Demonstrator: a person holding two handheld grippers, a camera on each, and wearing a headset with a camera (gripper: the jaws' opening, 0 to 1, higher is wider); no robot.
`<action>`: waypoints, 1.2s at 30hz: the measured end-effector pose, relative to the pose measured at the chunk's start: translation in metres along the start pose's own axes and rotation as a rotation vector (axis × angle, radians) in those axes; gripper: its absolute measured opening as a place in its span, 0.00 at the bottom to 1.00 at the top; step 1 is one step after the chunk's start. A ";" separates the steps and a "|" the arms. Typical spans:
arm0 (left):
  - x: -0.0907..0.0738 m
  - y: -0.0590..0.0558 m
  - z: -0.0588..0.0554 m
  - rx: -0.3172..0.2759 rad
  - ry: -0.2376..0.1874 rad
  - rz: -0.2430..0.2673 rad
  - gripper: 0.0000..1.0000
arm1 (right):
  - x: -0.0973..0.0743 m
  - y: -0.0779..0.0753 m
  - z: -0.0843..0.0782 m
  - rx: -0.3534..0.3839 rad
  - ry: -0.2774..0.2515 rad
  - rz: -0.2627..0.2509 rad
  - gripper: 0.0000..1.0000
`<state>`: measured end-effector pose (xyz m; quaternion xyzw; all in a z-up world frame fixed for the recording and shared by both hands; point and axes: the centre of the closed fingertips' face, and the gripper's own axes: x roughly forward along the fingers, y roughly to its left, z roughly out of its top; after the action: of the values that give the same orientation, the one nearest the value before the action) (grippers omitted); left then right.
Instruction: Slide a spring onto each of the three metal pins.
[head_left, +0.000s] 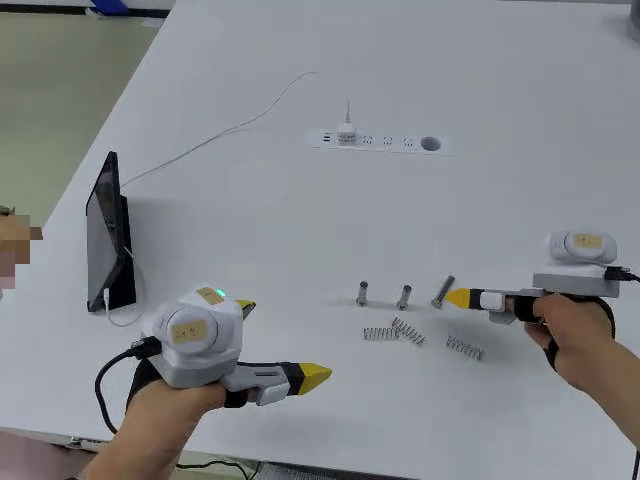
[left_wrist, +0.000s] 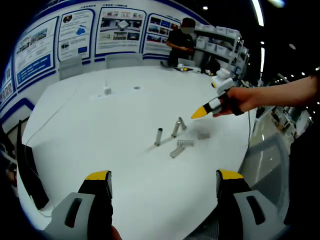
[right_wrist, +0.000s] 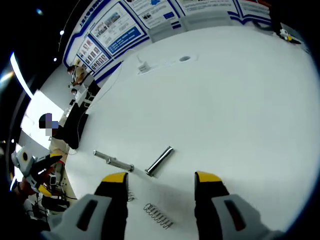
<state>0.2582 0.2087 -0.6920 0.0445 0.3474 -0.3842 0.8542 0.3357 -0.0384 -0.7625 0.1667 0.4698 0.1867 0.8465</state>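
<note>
Where my right gripper (right_wrist: 161, 177) sits: jaws spread wide with nothing between them. In the head view its yellow tip hovers just beside the rightmost pin (head_left: 443, 291).
Nearest spring (right_wrist: 158, 214): flat on the white table (head_left: 300, 230), inside the jaw gap but behind the tips, back toward my hand. Its long axis slants across the gap.
Rightmost pin: just ahead of the tips. It leans or lies with its long axis angled away from me, and I cannot settle which.
Middle pin (head_left: 404, 297) and left pin (head_left: 362, 293): next along the same row, further from this claw. Both look upright.
Second spring (head_left: 407, 331) and third spring (head_left: 380, 333): flat and close together, just on my side of those two pins.
Left gripper (left_wrist: 163, 174): jaws wide open too, holding nothing, and well apart from the whole cluster.
Nearer hand: the right, clearly.
My read: I'd pull the right claw back and down over the nearest spring, then turn it so the jaws close across the coil. No pin wears a spring yet.
</note>
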 end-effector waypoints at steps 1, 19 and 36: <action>0.000 0.001 0.000 -0.001 0.001 0.001 0.87 | 0.003 -0.002 0.001 0.003 0.003 -0.003 0.54; 0.002 0.008 -0.007 -0.025 0.013 0.009 0.86 | 0.033 -0.009 0.007 0.077 0.061 -0.039 0.34; 0.008 0.005 -0.010 -0.045 0.017 -0.008 0.82 | 0.043 -0.011 0.011 0.018 0.166 -0.261 0.21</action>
<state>0.2594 0.2108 -0.7056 0.0269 0.3634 -0.3794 0.8505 0.3684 -0.0291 -0.7938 0.0960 0.5574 0.0841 0.8204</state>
